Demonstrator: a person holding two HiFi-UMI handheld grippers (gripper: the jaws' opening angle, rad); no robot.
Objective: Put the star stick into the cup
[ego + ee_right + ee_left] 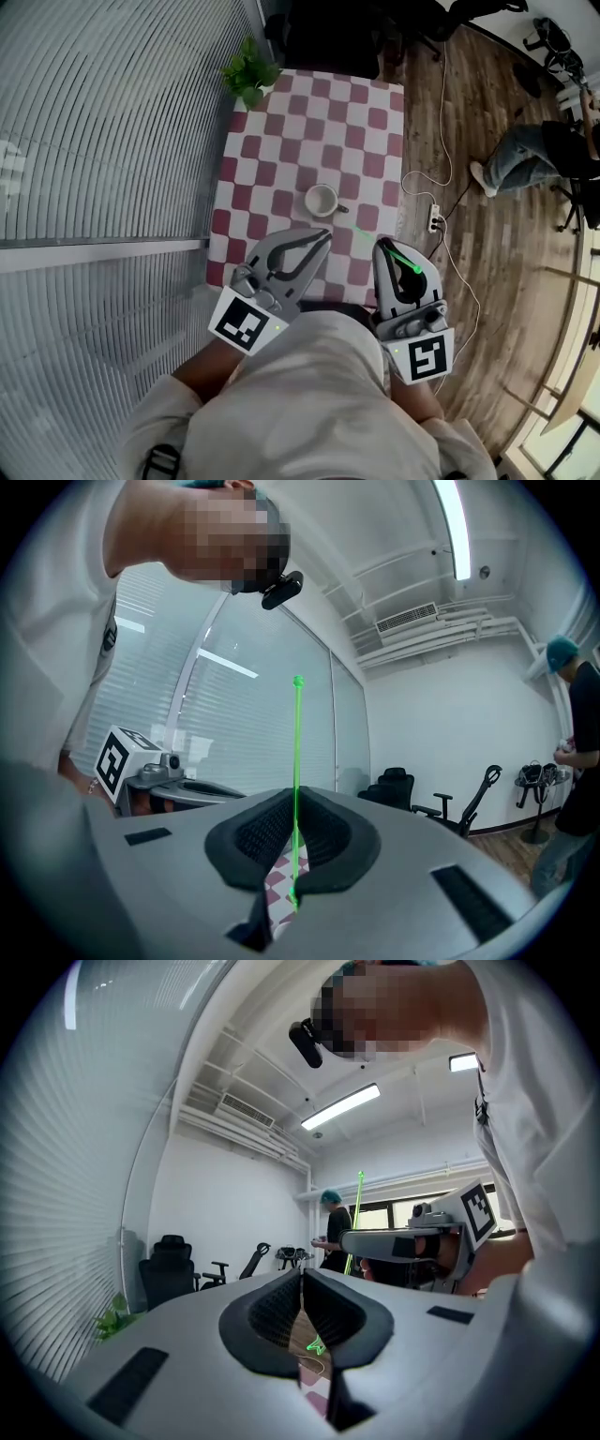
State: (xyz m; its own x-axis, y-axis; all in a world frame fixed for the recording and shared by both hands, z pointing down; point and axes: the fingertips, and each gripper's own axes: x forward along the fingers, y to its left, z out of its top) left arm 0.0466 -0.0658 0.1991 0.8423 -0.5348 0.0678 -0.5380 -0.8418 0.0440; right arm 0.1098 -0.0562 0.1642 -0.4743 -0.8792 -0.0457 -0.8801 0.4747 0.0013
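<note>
Closest in: the right gripper (pixel 295 803) has its jaws clamped on the star stick (pixel 297 752), a thin green rod. The stick stands roughly upright across the jaws, most of it above them and a short bit poking out below. In the left gripper view a small green star shape shows through the gap under that gripper's own jaws, low down. My guess is that's the star end hanging at the bottom, but I wouldn't swear to it. The left gripper (pixel 322 236) sits just beside the right one, jaws closed tip to tip with nothing in them.

The bit that matters: the cup (pixel 322 200) is ahead of the right jaws and off to their left, standing mouth up with its handle on the side toward them. It's almost dead ahead of the left jaws and nearer to those. The right one has the stick though, so I'd say that hand has to go forward and left until the lower end is over the mouth, then down. The long axis is already close to vertical, so not much turning needed, I think.

The desk (pixel 281 141) has a red-and-white checked cloth, with a potted plant (pixel 248 73) at the far corner, left of the jaws. Further left are slatted blinds (pixel 94 122). Right of the jaws is wood floor (pixel 487 244) with a power strip (pixel 434 221), and beyond it a seated person (pixel 534 155).
</note>
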